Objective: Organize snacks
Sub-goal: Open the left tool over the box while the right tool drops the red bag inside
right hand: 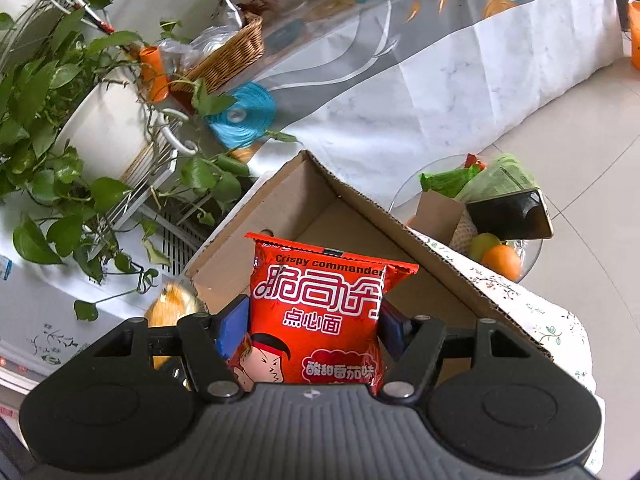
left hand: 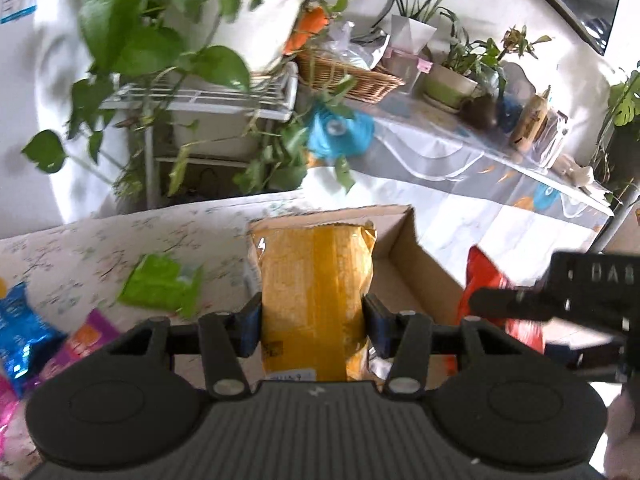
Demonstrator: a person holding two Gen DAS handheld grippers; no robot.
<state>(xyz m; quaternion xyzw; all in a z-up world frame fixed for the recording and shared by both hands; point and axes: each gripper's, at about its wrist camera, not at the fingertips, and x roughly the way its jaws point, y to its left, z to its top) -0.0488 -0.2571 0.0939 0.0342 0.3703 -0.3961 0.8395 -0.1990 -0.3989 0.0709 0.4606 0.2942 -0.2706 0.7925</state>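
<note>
Left tongs (left hand: 312, 320) clamp a yellow pack (left hand: 316, 296) mid-body, held above the near end of the box (left hand: 416, 280). Right tongs (right hand: 310, 328) pinch a red pack (right hand: 320, 312) over the same box (right hand: 320, 216). Both packs are probably light, crinkly, slippery, with crushable contents; a side grip suits. Box floor mostly hidden. Loose packs on the bench (left hand: 80, 240) at left are blurred.

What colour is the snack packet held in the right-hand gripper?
Bright red, with white lettering and a cartoon face; the snack packet shows best in the right wrist view.
</note>
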